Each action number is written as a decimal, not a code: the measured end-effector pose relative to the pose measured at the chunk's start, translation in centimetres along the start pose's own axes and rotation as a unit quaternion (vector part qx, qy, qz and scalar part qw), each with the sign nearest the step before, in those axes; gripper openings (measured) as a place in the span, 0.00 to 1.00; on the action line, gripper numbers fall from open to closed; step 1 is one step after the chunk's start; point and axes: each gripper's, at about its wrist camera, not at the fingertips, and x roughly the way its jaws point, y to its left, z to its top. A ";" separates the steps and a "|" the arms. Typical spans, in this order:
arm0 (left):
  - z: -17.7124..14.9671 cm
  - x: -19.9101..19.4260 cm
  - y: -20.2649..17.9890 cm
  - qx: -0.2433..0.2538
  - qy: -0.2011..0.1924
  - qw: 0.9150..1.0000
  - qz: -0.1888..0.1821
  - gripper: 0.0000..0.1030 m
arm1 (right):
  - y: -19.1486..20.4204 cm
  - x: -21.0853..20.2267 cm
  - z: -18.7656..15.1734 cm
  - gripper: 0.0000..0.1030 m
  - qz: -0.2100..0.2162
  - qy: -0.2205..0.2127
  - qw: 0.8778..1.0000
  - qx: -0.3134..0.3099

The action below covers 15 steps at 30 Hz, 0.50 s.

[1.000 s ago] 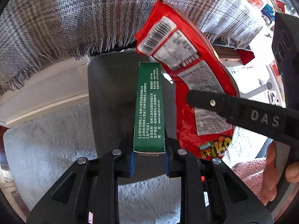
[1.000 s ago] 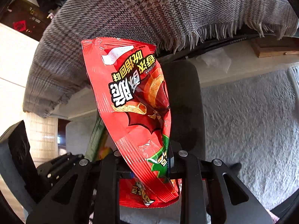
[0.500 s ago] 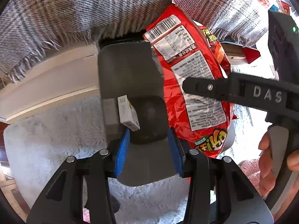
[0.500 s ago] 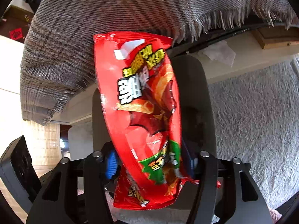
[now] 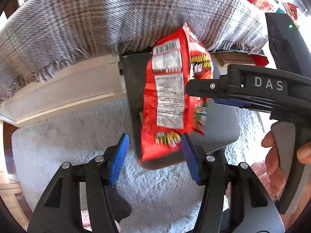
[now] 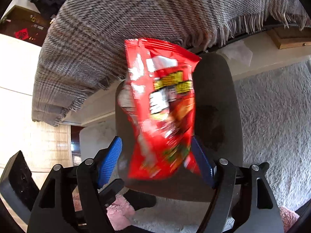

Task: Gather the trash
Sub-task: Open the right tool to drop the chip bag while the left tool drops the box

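With both tongs, left [image 5: 154,156] and right [image 6: 156,160], just spread and pinching nothing, I see the red snack bag [image 6: 163,108] drop, blurred, toward the grey bin [image 6: 217,116].

Our left gripper [image 5: 154,155] wears black arms, blue ribbed pads [image 5: 119,158], silver screws; our right gripper [image 6: 155,161] reads "DAS" in white.

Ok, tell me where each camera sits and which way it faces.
Left wrist: on the left gripper, looking steeply down at the dark grey bin; the right gripper and a hand show.
Right wrist: on the right gripper, facing down; its open blue pads show.
Shared: blurred red crinkly snack bag, bin, fringed grey plaid blanket, white shaggy rug.
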 end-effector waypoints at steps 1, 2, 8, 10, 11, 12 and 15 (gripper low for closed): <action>-0.1 -0.4 0.2 -0.003 -0.004 1.000 0.001 0.52 | 0.3 -0.3 -0.1 0.72 0.000 -0.003 1.000 -0.005; -0.3 -0.7 0.5 -0.006 -0.006 1.000 0.001 0.53 | 0.6 -0.7 -0.2 0.72 -0.002 -0.007 1.000 -0.009; -0.8 -1.7 1.2 -0.011 -0.011 1.000 -0.003 0.53 | 0.9 -3.2 -0.8 0.72 -0.011 -0.031 0.999 -0.018; -0.9 -2.4 1.1 -0.009 -0.015 1.000 -0.006 0.53 | 0.7 -4.2 -1.0 0.72 -0.017 -0.039 0.999 -0.019; -0.8 -2.8 0.9 -0.007 -0.019 1.000 -0.008 0.53 | 0.6 -5.0 -1.1 0.72 -0.018 -0.046 0.999 -0.019; -0.7 -3.2 0.8 -0.005 -0.022 1.000 -0.010 0.55 | 0.4 -5.5 -1.1 0.72 -0.018 -0.050 0.998 -0.019; -0.6 -4.5 0.0 0.001 -0.036 0.999 -0.011 0.67 | -0.1 -8.8 -0.9 0.74 -0.027 -0.078 0.996 -0.022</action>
